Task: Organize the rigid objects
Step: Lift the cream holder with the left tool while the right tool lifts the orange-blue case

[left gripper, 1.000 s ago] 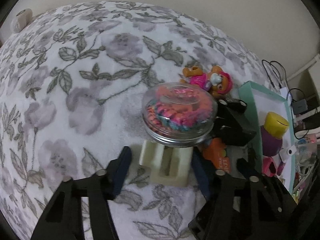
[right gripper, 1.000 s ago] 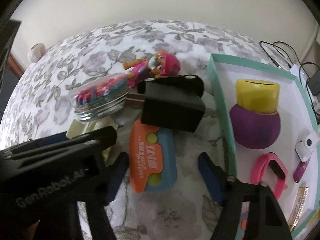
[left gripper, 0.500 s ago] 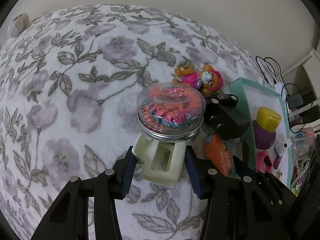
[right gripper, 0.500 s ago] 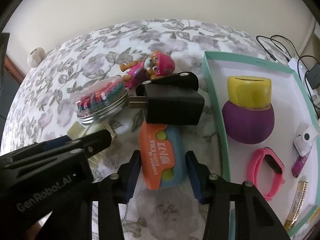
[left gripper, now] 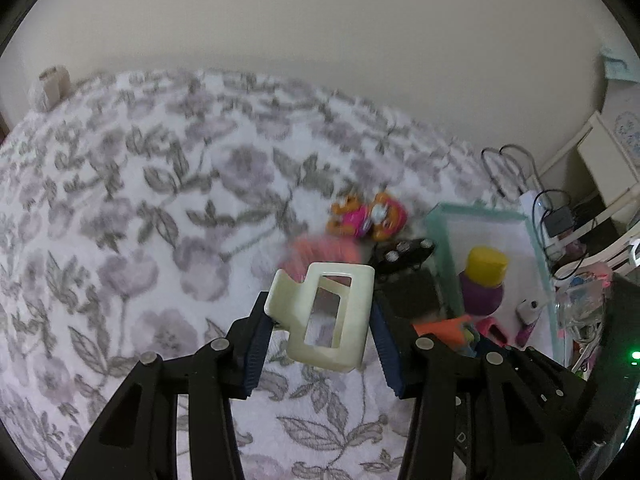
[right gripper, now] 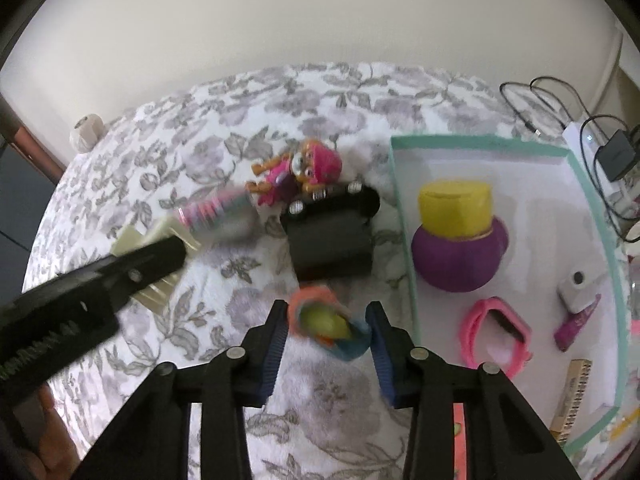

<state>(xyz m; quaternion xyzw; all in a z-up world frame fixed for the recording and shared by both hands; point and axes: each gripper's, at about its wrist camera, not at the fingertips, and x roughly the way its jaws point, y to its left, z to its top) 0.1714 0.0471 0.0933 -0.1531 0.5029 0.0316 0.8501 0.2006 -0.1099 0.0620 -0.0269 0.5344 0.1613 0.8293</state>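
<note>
My left gripper [left gripper: 320, 344] is shut on a cream hair claw clip [left gripper: 328, 312] and holds it above the flowered bedspread [left gripper: 160, 240]. One of its fingers [right gripper: 152, 260] crosses the left of the right wrist view. My right gripper [right gripper: 326, 340] has an orange and blue toy [right gripper: 328, 324] tilted between its pads, off the bedspread, and its jaws are closing on it. Just beyond lie a black charger [right gripper: 332, 240], a blurred jar of coloured hair ties [right gripper: 218, 216] and a pink and orange toy figure [right gripper: 304, 168].
To the right stands a teal-rimmed box [right gripper: 404, 216] holding a purple pot with a yellow lid [right gripper: 456, 232], a pink band [right gripper: 496, 332] and small items. Cables and a power strip [right gripper: 580, 132] lie behind it. A wall rises behind the bed.
The left gripper closed on the clip and lifted it away from the jar. The right gripper's jaws narrowed onto the orange and blue toy and raised it. Both views pulled up from the bed.
</note>
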